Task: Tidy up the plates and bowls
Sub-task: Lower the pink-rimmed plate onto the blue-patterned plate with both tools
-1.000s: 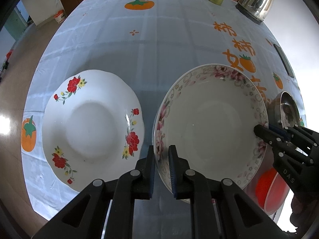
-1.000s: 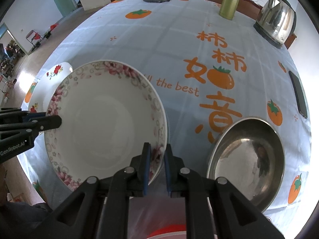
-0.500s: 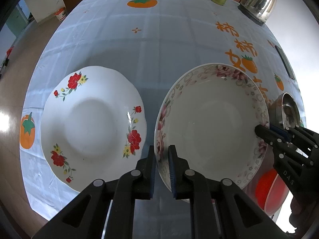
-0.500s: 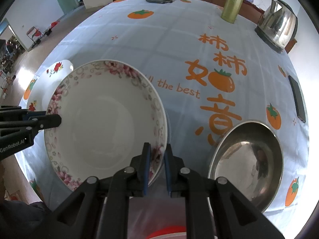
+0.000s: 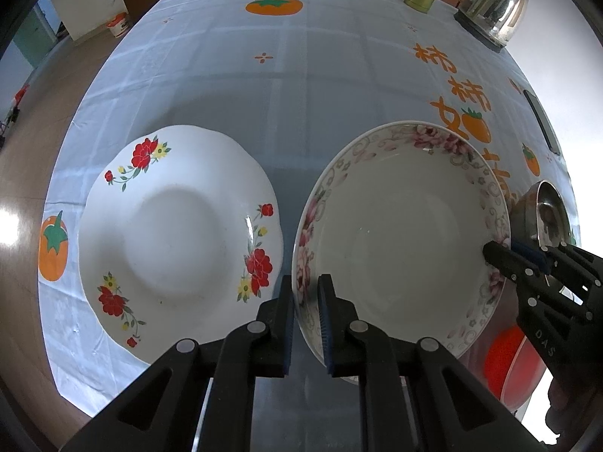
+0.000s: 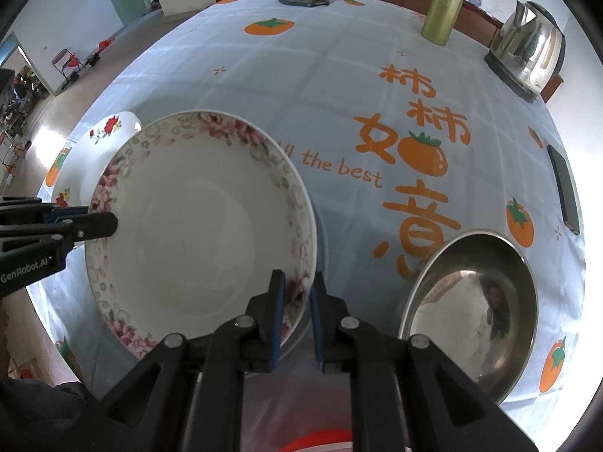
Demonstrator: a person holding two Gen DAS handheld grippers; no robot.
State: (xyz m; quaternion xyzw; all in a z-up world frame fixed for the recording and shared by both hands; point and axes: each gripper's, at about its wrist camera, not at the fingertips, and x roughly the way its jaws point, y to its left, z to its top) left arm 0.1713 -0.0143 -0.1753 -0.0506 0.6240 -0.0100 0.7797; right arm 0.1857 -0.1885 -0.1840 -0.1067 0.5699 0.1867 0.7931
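Since a second ago almost nothing has shifted: we keep the pink-flowered bowl (image 5: pixel 403 237) in the same spot, between the red-flowered plate (image 5: pixel 177 233) and the steel bowl (image 6: pixel 471 309). Our left gripper (image 5: pixel 306 312) is clamped narrow on its near-left rim, our right gripper (image 6: pixel 297 309) on the opposite rim. It seems lifted off the tablecloth (image 5: pixel 301 86), though the fisheye makes that unsure. To do this well we should move both hands together, keep the bowl level and avoid twisting. Both grippers point steeply downward
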